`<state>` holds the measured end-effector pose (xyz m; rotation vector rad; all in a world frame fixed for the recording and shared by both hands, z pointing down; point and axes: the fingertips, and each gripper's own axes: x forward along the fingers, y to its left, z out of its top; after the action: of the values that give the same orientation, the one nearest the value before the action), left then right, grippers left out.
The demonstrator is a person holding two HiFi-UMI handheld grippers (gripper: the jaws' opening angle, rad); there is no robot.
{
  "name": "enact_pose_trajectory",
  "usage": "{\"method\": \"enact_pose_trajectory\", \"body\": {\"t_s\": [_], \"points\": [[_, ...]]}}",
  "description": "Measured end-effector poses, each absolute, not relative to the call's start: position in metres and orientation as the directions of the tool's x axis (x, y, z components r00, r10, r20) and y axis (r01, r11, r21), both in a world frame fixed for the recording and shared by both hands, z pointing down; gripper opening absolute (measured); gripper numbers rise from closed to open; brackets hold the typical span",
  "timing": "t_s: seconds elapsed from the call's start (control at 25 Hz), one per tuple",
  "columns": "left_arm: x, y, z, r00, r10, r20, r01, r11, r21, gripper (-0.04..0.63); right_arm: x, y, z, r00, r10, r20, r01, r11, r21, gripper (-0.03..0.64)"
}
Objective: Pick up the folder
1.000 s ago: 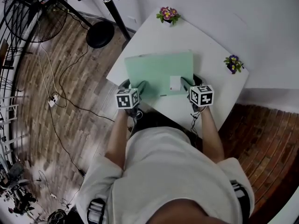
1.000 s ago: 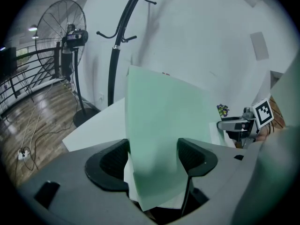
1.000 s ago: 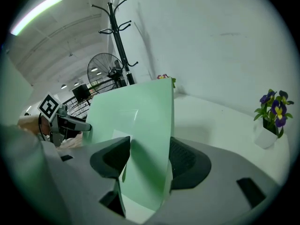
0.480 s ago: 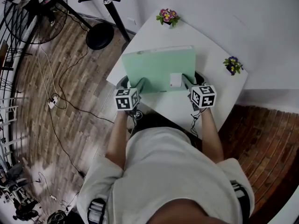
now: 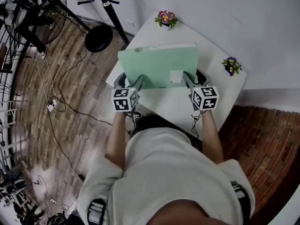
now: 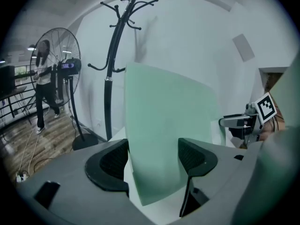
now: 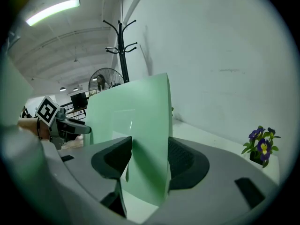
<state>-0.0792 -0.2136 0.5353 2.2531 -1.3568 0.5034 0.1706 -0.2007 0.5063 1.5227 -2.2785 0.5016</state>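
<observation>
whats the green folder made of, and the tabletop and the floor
folder: probably thin plastic, pale green, smooth with a faint sheen and a thin edge. table: smooth plain white top, laminate or painted board, can't tell which. floor: brown planks in short staggered strips, wood or wood-look vinyl.

A white rectangular table (image 5: pixel 220 95) carries two small potted plants: pink and purple flowers (image 5: pixel 165 17) at its far corner, purple flowers (image 5: pixel 231 64) near its right edge. Beside it, a black metal coat stand (image 5: pixel 98 39) and a black pedestal fan (image 5: pixel 29 9) stand on a wood-plank floor (image 5: pixel 75 125) strewn with dark cables (image 5: pixel 51 104).
</observation>
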Motion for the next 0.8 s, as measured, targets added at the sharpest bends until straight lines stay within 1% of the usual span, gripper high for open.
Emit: {"method": "enact_pose_trajectory", "body": {"t_s": [0.44,0.8], "points": [[-0.077,-0.221,0.498,0.449,-0.769,0.456,-0.891,-0.426,0.16,0.351,0.174,-0.202,0.469,-0.328,-0.851,0.41,-0.941,0.334,-0.059,0.225],[-0.075,-0.225,0.458,0.452,-0.81,0.373,-0.888,-0.446,0.108,0.351,0.176,-0.201,0.434,-0.311,-0.888,0.338,-0.948,0.316,-0.043,0.222]]}}
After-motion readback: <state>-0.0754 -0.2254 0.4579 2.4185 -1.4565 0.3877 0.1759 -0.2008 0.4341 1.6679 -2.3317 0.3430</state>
